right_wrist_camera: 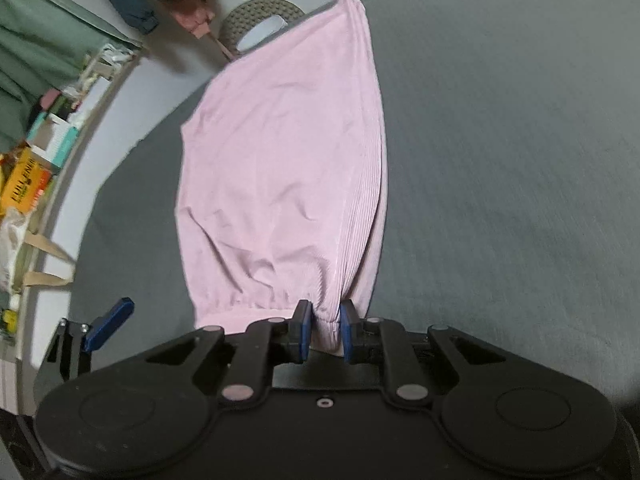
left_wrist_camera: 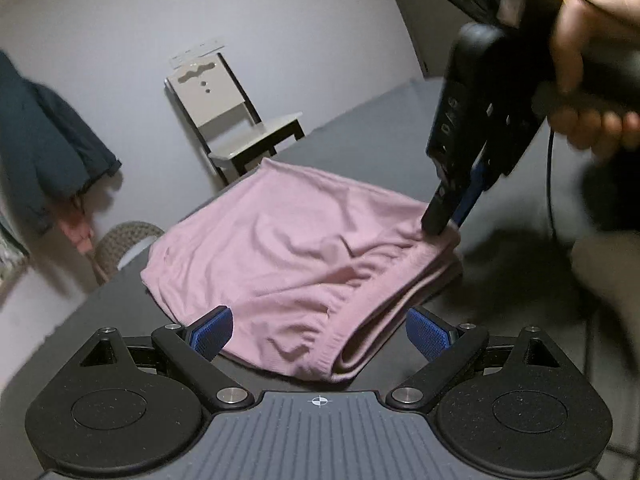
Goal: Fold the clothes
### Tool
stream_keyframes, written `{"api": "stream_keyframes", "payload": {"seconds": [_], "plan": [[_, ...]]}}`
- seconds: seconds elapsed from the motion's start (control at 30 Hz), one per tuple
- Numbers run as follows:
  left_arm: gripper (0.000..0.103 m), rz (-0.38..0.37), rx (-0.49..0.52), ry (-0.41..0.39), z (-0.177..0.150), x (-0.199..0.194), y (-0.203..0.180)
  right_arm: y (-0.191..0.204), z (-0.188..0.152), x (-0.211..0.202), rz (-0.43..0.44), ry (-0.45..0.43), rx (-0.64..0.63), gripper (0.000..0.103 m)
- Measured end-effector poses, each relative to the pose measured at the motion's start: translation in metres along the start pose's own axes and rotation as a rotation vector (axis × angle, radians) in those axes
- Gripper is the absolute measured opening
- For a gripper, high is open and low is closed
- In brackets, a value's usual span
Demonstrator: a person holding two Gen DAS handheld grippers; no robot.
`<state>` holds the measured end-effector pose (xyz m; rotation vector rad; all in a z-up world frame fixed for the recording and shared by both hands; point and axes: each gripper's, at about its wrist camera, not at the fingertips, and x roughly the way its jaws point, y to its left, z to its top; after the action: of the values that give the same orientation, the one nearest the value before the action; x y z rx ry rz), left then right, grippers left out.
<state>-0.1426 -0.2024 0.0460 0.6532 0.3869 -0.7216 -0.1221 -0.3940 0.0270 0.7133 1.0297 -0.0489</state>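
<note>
Right hand-held gripper (right_wrist_camera: 323, 330) is clamped on a corner of the folded pink garment (right_wrist_camera: 280, 152), which is spread on the grey surface (right_wrist_camera: 500, 140). Left hand-held gripper (left_wrist_camera: 319, 334) is held released at the garment's near edge.

A pink garment (left_wrist_camera: 288, 256) of soft, ribbed knit lies on the grey tabletop (right_wrist_camera: 520, 160), folded over on itself into a roughly rectangular, layered shape with loose wrinkles across its top face. Its stacked edges show along one side as thin parallel layers, and a gathered, elastic-looking hem runs along one short end. One far corner reaches the tabletop's edge; the rest lies well in from the other edges. One corner at the hem end is bunched and slightly lifted, the fabric drawn into creases that fan out from it.
</note>
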Motion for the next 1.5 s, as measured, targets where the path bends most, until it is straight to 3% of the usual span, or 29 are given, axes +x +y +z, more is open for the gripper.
{"api": "stream_keyframes", "payload": {"seconds": [0.27, 0.37, 0.47, 0.67, 0.83, 0.9, 1.07, 1.17, 1.23, 1.3, 1.5], "plan": [[0.093, 0.042, 0.022, 0.030, 0.001, 0.008, -0.003, -0.023, 0.004, 0.005, 0.155, 0.035, 0.209, 0.017], [0.093, 0.045, 0.035, 0.041, 0.000, 0.007, -0.003, -0.042, 0.006, 0.005, 0.256, 0.062, 0.366, 0.017], [0.093, 0.055, 0.017, 0.050, 0.000, 0.006, -0.002, -0.053, 0.005, 0.008, 0.285, 0.099, 0.452, 0.017], [0.093, 0.094, 0.033, 0.055, 0.001, 0.010, -0.004, -0.059, 0.004, 0.019, 0.255, 0.129, 0.540, 0.017], [0.093, 0.138, 0.077, 0.110, -0.002, 0.022, -0.009, -0.061, 0.003, 0.028, 0.211, 0.151, 0.590, 0.017], [0.093, 0.140, 0.087, 0.133, -0.004, 0.025, -0.011, -0.058, 0.002, 0.028, 0.165, 0.150, 0.573, 0.035], [0.094, 0.112, 0.090, 0.185, -0.007, 0.024, -0.009, -0.054, 0.001, 0.020, 0.152, 0.143, 0.563, 0.045], [0.094, 0.100, 0.084, 0.202, -0.007, 0.023, -0.007, -0.037, 0.005, 0.008, 0.166, 0.134, 0.459, 0.056], [0.094, 0.092, 0.067, 0.213, -0.008, 0.024, -0.004, -0.015, 0.006, -0.002, 0.138, 0.114, 0.309, 0.060], [0.094, 0.084, 0.040, 0.223, -0.009, 0.025, 0.000, 0.015, 0.004, -0.012, 0.063, 0.082, 0.086, 0.063], [0.094, 0.027, -0.055, 0.242, -0.013, 0.017, 0.018, 0.102, -0.044, -0.007, -0.246, 0.017, -0.796, 0.063]]}}
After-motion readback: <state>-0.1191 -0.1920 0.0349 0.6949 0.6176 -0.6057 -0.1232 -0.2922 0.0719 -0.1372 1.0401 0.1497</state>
